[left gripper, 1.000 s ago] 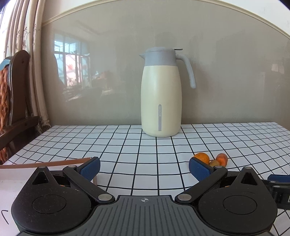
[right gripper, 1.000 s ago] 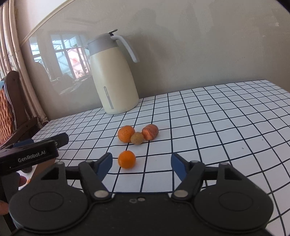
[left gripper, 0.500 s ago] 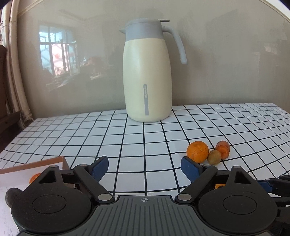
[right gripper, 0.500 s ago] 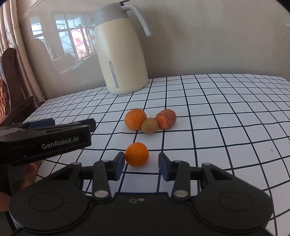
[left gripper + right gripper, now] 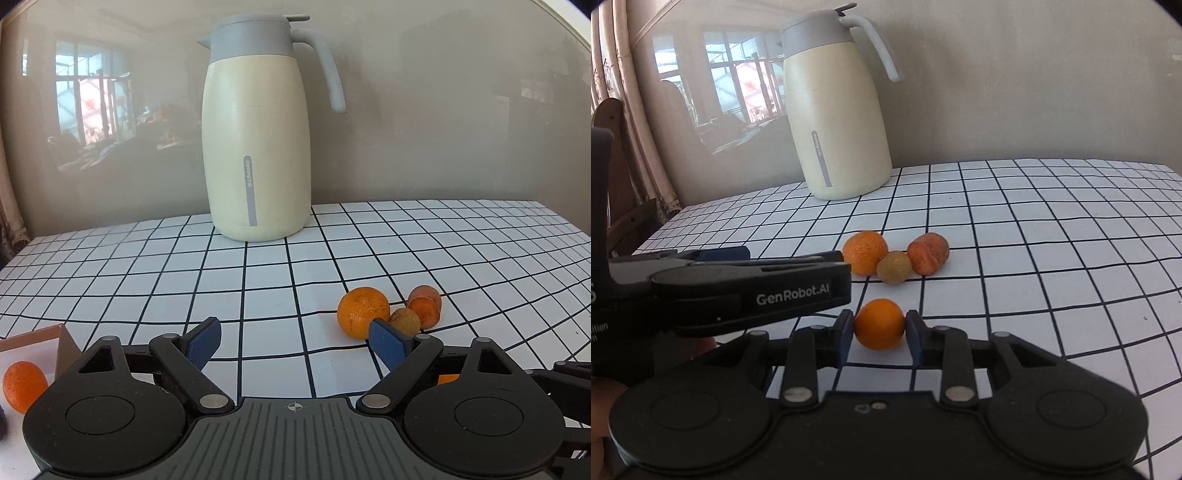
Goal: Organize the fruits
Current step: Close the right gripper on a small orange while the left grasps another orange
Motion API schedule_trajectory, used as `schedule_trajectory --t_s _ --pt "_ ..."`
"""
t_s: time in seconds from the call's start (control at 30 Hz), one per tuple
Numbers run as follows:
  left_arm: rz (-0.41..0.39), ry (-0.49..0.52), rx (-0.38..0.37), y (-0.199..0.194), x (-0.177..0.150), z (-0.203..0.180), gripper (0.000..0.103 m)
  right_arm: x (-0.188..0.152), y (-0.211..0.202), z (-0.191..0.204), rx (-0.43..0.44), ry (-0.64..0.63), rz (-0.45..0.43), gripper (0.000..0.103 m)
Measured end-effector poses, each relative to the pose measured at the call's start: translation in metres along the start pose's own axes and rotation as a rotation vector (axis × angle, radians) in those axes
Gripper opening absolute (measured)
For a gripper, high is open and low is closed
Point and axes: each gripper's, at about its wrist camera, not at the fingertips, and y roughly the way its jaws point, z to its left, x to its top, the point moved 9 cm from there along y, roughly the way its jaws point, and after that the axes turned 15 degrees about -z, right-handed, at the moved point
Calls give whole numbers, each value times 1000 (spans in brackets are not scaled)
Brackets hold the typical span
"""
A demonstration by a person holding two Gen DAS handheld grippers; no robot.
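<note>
My right gripper (image 5: 880, 328) is shut on a small smooth orange (image 5: 880, 321) that rests on the checked tablecloth (image 5: 1034, 258), a pad pressing on each side. Just beyond it lies a cluster of three: a bigger orange (image 5: 865, 256), a brown kiwi-like fruit (image 5: 894, 266) and a reddish-orange fruit (image 5: 928, 253). My left gripper (image 5: 295, 339) is open with nothing between its fingers. The same cluster sits by its right fingertip: bigger orange (image 5: 364, 312), brown fruit (image 5: 405, 321), reddish fruit (image 5: 424, 306). Another orange (image 5: 24, 386) lies in a brown-rimmed box (image 5: 62, 345) at the lower left.
A tall cream jug with a grey lid and handle (image 5: 258, 147) stands at the back of the table against the wall. The left gripper's body (image 5: 750, 288) crosses the right wrist view at left. A wooden chair (image 5: 613, 166) and a curtain stand past the table's left edge.
The right jaws have closed onto the small orange. The left gripper has moved forward and to the right, nearer the jug and the fruit cluster, and its jaws have narrowed a little.
</note>
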Motion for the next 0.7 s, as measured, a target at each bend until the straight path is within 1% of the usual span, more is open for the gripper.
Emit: schedule_trajectory --t_s 0.1,0.27,0.4,0.5,0.53,0.6,0.7 --pt "7 -30 -12 7 -1 -5 88 5 -1 -17 -43 7 -18 22" --pt "13 -41 -28 14 -3 -16 88 8 0 -44 -97 47 -17 22" --pt "10 -81 -41 19 -1 -21 87 12 -2 -57 -136 53 -38 22" --pt "15 -106 -44 26 -2 -24 87 13 -4 -61 -141 63 -44 22" --pt "14 -125 -48 28 -2 -25 85 13 -4 -62 -142 59 -47 22" --pt "17 -171 -60 32 -2 -26 77 12 -5 -63 -145 57 -49 22" --pt "23 -228 -62 36 -3 -24 74 11 -4 -67 -151 62 -45 22"
